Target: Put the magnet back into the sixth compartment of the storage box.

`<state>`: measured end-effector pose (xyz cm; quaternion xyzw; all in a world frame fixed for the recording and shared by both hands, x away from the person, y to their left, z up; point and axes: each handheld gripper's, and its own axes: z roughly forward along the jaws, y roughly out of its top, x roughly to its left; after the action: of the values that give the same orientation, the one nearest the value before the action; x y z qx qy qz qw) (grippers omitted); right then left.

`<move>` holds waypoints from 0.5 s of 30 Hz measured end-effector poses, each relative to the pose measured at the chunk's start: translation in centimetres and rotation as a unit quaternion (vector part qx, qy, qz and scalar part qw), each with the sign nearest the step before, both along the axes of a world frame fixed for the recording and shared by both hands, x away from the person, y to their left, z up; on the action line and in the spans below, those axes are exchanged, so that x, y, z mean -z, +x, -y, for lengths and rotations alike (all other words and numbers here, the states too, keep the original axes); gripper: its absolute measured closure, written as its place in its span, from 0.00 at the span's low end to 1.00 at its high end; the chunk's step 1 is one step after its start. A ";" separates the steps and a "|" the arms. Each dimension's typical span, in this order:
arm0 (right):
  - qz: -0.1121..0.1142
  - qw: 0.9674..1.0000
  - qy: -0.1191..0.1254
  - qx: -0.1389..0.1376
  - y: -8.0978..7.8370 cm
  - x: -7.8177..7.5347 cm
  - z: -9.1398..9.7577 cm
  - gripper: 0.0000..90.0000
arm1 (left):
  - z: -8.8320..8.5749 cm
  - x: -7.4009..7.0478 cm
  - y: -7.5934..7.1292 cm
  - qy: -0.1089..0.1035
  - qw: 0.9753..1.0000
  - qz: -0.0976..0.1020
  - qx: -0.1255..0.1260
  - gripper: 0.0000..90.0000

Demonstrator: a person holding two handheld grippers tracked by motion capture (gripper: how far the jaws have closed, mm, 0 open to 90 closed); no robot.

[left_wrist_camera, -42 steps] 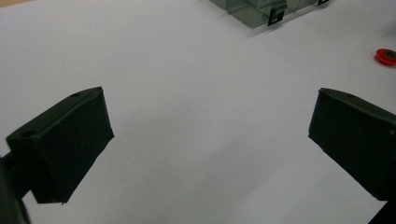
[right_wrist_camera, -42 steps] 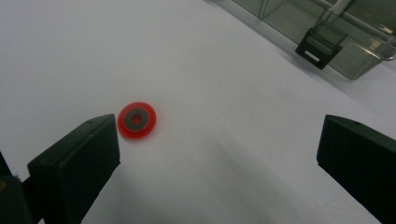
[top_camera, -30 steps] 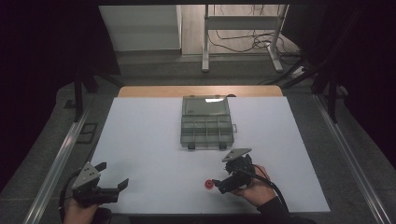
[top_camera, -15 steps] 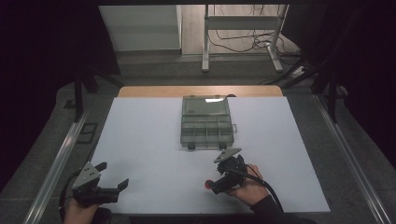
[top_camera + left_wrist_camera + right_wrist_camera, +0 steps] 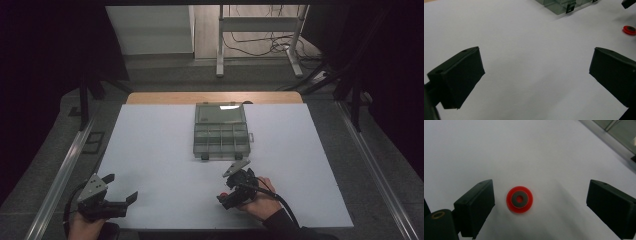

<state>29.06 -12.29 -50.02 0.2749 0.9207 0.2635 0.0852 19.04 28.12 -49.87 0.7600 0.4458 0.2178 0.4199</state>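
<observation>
Jaws of right gripper point(image 5: 540, 202) flank red washer point(image 5: 519, 199) (untouched).

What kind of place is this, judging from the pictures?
Probably a lab bench set up for recording handling tasks: a bare white table bears a clear compartment box, metal rails run along its sides, and loose cables lie on the floor behind.

My right tongs point(image 5: 540, 200) point down, jaws wide but just closing in; my left tongs point(image 5: 536, 77) rest low, jaws spread apart.
</observation>
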 end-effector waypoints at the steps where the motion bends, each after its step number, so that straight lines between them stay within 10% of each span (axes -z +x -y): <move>1: -0.001 1.000 -0.002 -0.002 0.0 0.1 -0.1 0.11 | 0.0 0.0 0.0 0.000 1.000 0.000 0.000 0.00; 15: -0.022 0.999 -0.026 -0.041 -0.6 1.1 -0.9 0.37 | 0.0 0.0 0.0 -0.002 1.000 0.001 0.001 0.00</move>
<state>28.45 -11.36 -51.08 0.2404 0.9394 0.2364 0.0614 19.01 28.16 -49.86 0.7596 0.4450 0.2172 0.4216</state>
